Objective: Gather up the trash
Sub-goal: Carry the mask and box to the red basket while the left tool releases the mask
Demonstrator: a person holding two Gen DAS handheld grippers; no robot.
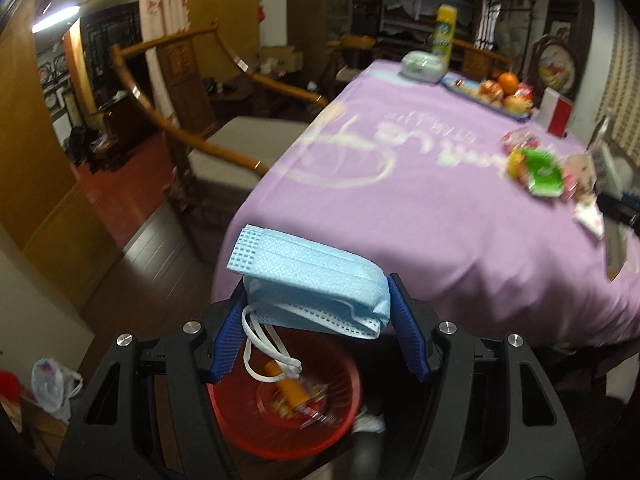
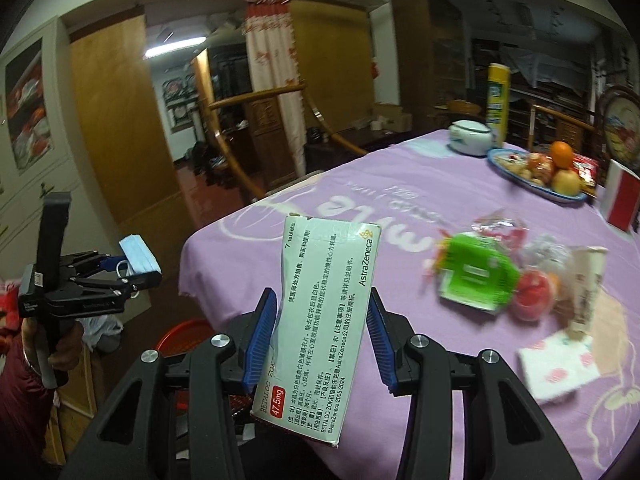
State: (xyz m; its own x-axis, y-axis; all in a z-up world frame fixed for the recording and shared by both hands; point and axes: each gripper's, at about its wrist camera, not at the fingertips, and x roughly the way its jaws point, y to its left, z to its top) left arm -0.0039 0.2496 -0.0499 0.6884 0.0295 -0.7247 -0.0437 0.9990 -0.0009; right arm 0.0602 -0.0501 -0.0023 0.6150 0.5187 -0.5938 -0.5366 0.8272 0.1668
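The left tool [image 1: 316, 332] has a matte black frame of angular linkage arms with triangular cut-outs, joined by round silver screw heads, and two ribbed blue fingers [image 1: 408, 332]. The right tool [image 2: 322, 342] is built alike: black arms, silver screws, blue ridged pads [image 2: 260, 344]. At the left edge of the right wrist view, the left tool shows a tall black handle and a small white label, gripped by a bare-skinned hand [image 2: 60, 344] below a dark red sleeve [image 2: 20, 400].

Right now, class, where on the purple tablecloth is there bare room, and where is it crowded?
Bare: the near-left stretch of the purple tablecloth, up to the white lidded jar. Crowded: the right side around the green wrapper and blue fruit plate.
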